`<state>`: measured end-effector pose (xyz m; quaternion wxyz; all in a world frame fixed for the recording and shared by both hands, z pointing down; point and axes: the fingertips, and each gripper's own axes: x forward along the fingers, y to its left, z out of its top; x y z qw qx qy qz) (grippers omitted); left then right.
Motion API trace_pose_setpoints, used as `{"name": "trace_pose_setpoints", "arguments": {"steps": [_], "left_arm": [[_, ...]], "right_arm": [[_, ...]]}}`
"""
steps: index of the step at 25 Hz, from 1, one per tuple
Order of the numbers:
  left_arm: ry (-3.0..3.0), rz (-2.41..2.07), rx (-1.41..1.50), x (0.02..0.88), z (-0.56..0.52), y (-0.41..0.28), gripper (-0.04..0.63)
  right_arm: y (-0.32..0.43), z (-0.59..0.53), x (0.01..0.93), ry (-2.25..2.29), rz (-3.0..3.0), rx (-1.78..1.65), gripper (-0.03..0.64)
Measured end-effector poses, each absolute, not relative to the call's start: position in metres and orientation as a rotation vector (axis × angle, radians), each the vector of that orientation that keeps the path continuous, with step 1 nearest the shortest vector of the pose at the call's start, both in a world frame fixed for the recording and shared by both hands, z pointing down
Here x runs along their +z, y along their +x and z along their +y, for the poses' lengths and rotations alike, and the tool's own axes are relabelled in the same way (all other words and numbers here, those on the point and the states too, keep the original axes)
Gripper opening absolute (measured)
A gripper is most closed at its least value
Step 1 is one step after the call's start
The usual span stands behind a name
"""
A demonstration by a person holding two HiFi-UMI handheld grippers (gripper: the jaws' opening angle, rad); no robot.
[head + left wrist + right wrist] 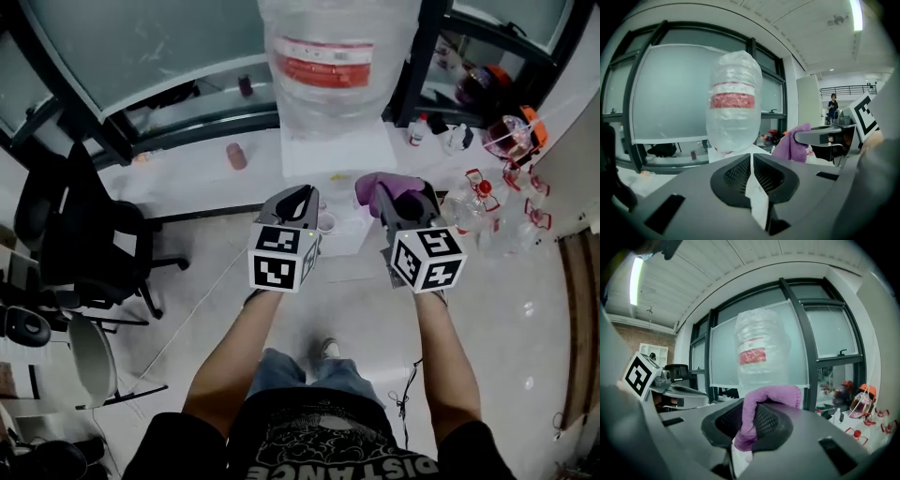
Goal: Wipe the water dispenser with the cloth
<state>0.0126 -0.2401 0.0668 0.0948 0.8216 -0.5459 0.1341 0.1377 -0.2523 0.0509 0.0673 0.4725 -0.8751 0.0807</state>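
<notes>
The water dispenser (335,152) is a white cabinet straight ahead, topped by a plastic-wrapped bottle (326,58) with a red label. My right gripper (399,194) is shut on a purple cloth (377,187), held just short of the dispenser's front right. In the right gripper view the cloth (761,401) loops up from between the jaws, with the bottle (761,350) behind it. My left gripper (301,197) is level with it on the left, shut with nothing in it. In the left gripper view the bottle (734,107) stands ahead and the cloth (792,143) shows at the right.
A black office chair (86,234) stands on the left. Several plastic bottles (480,192) and orange-capped containers (512,137) clutter the floor at the right. A small brown cup (236,156) sits on the window ledge. Dark-framed windows (141,47) run behind the dispenser.
</notes>
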Motion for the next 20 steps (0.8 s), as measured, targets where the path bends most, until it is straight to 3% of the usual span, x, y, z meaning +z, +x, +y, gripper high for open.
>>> {"name": "trace_pose_setpoints", "arguments": {"steps": [6,20], "left_arm": [[2.415,-1.712,0.370,0.029,-0.231,-0.005,0.038],[2.344,-1.791,0.368,0.034,-0.219,-0.028,0.038]], "right_arm": [[0.134,-0.246,0.011,1.409,-2.666,0.155,0.046],[0.114,-0.247,0.010,1.331,-2.699,0.113,0.046]]}}
